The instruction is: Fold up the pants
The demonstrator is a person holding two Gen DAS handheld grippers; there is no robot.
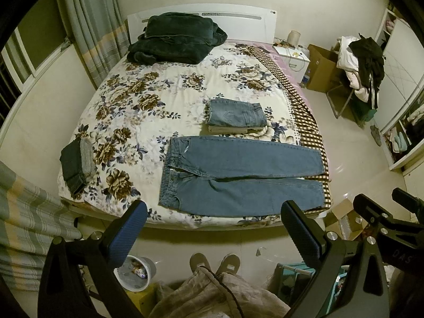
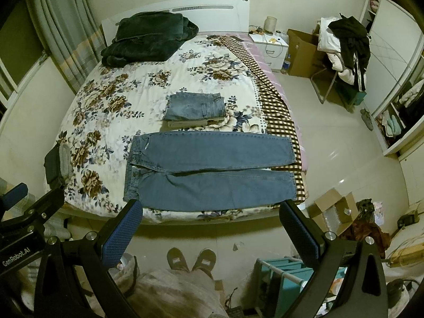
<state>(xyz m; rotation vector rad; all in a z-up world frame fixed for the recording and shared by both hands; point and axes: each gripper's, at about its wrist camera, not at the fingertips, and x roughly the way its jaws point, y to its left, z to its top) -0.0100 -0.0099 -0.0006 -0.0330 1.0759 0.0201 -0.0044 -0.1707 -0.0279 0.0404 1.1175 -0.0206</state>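
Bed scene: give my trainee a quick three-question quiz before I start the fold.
1. True or false: the jeans lie spread flat, legs pointing toward the bed's right edge.
2. What lies just beyond them? A) folded stack B) pillow C) basket
3. Are the left gripper and right gripper open or shut?

Key: 1 true; 2 A; 3 both open, holding nothing.

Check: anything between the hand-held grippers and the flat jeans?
Nothing visible. The flat jeans lie spread at the bed's near edge, both hand-held grippers (left, right) open above the floor before them. The folded stack sits behind.
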